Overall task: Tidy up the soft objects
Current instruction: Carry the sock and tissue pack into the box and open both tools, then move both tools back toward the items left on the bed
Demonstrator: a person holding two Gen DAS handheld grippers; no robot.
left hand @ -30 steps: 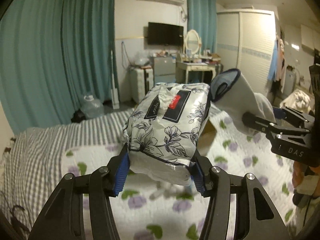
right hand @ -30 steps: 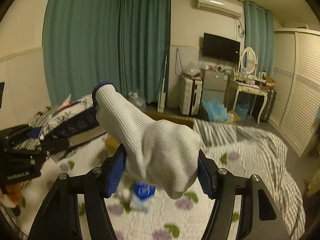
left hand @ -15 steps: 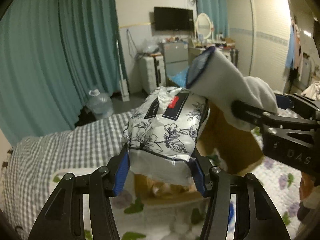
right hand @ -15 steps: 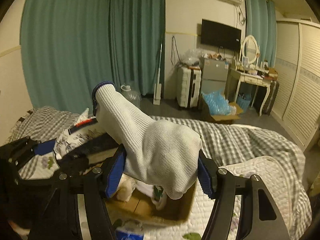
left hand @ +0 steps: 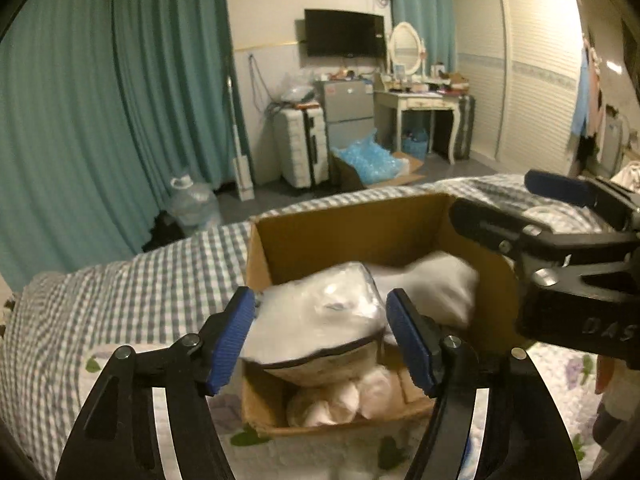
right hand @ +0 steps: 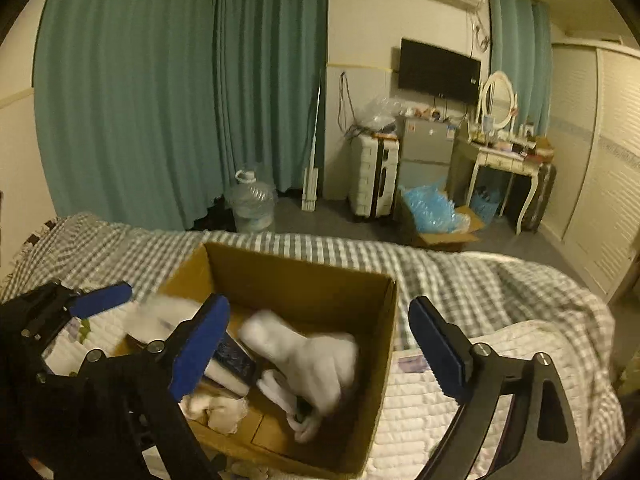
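Both my jaws are opening, and tissue pack (left hand: 316, 320) and sock (right hand: 316, 360) have dropped free over the box (right hand: 384, 320). Sock's cuff points up-left; motion blur smears both.

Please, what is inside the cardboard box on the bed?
Inside the cardboard box: a blurred white sock, a tissue pack, pale crumpled cloth. Whatever lies beneath them is covered.

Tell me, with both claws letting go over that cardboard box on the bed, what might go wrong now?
The tissue pack is blurred, dropping between the opening left gripper; it could snag on a pad. The white sock, released by the opening right gripper, is falling near the cardboard box wall and might drape over it. The grippers sit close and could bump.
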